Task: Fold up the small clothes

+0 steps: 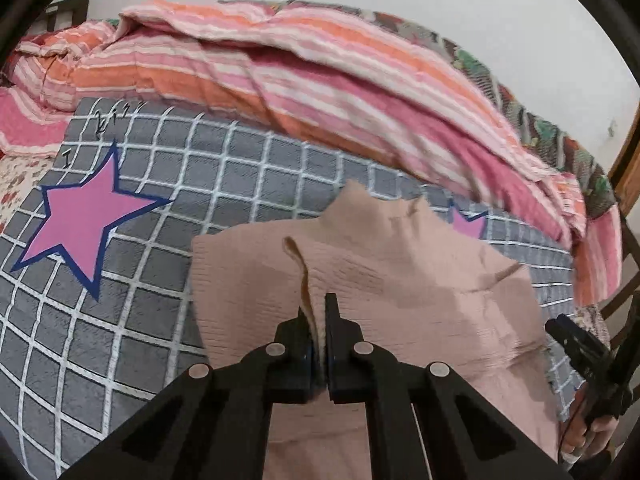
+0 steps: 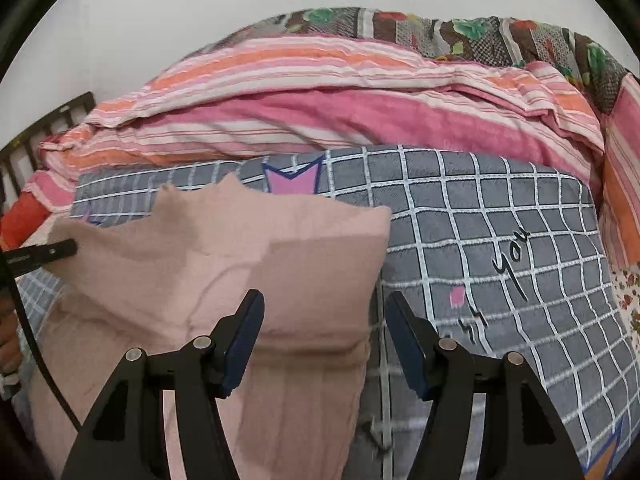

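A dusty-pink ribbed garment (image 1: pixel 400 272) lies on a grey checked blanket (image 1: pixel 240 160). My left gripper (image 1: pixel 316 308) is shut on a raised fold of the garment's fabric, which stands up in a ridge between the fingers. In the right wrist view the same garment (image 2: pixel 240 248) spreads left of centre, and its right edge runs under the gap of my right gripper (image 2: pixel 325 300). That gripper is open and hovers above the cloth, its blue pads pressing on nothing. The left gripper (image 2: pixel 48 254) shows at the garment's far left edge, and the right gripper (image 1: pixel 576 340) at the garment's right side.
A pink and orange striped quilt (image 1: pixel 280 68) is piled along the back of the bed, with a floral cover (image 2: pixel 480 32) behind it. The blanket (image 2: pixel 500 220) carries a pink star (image 1: pixel 88 216). A hand (image 1: pixel 580 436) holds the right gripper. A wall rises behind.
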Demonstrator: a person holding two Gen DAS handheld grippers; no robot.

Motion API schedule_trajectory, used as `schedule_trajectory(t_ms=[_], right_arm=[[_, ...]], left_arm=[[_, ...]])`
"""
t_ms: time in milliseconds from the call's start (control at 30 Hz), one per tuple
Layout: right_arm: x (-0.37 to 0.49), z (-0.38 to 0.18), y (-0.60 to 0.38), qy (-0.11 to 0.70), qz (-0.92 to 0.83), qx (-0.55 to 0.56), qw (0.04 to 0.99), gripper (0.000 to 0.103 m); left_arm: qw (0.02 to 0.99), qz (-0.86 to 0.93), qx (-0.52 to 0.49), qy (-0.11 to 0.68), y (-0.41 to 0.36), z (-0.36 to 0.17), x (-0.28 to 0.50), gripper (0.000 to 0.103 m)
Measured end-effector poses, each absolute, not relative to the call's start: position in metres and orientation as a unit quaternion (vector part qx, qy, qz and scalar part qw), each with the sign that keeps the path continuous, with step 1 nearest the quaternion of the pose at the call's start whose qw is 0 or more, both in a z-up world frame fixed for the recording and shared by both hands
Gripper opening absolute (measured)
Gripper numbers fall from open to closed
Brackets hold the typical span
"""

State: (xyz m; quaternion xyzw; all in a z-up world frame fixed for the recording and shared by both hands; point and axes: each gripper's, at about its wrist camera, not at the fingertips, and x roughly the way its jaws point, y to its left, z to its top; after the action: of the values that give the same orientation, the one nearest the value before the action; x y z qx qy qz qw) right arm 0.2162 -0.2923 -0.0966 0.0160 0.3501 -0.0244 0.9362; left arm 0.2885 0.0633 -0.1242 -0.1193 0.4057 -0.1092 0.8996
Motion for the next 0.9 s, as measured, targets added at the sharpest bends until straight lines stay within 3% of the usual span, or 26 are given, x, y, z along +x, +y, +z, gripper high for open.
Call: schedule_trajectory(t_ms=[200, 333, 400, 467, 500, 900], right_arm=[[0.255, -0.141, -0.306, 0.437, -0.061, 0.017, 0.897, 0.063], [0.245, -0.129, -0.317, 0.428, -0.058, 0.046, 0.901, 0.063], [0.230, -0.121, -0.317, 0.413, -0.056, 0.045, 0.908, 0.063], [0.212, -0.111, -0.315, 0.407, -0.053, 0.042, 0.911, 0.063], [0.203, -0.107, -0.314, 0.403, -0.051, 0.042, 0.913, 0.063], [0.094, -0.066, -0.309, 0.358, -0.048, 0.084, 0.929, 0.061]], left_arm=[[0.886, -0.093, -0.100, 0.443, 0.064, -0.158, 0.282, 0.009], [0.880, -0.102, -0.122, 0.447, 0.071, -0.152, 0.272, 0.013], [0.884, -0.098, -0.115, 0.443, 0.073, -0.144, 0.262, 0.020], [0.892, -0.085, -0.104, 0.431, 0.075, -0.136, 0.248, 0.036], [0.897, -0.079, -0.103, 0.422, 0.076, -0.131, 0.236, 0.038], [0.911, -0.059, -0.119, 0.392, 0.087, -0.106, 0.141, 0.038]])
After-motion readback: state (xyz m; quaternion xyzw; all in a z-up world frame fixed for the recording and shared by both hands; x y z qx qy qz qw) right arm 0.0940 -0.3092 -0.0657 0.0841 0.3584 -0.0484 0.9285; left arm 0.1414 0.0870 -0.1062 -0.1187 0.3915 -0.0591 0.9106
